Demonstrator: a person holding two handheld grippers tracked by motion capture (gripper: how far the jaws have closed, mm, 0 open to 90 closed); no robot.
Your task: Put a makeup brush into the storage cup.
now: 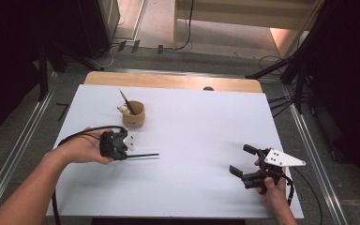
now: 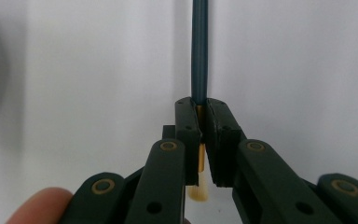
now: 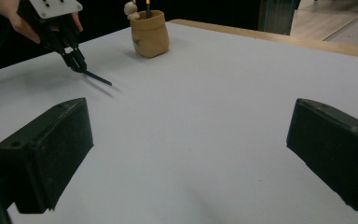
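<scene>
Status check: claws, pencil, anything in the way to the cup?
Left claw shut on dark pencil. Right claw open, empty. Holder cup has one pencil; nothing between.

left gripper: black jaws, brass pivot pins | right gripper: black, white three-cornered plate behind jaws, black cable | forearms bare

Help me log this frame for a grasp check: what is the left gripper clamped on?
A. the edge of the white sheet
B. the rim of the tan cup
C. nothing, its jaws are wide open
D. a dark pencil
D: in the left gripper view the left gripper has its jaws closed on a dark pencil, whose shaft sticks out beyond the tips, apart from the tan cup.
</scene>
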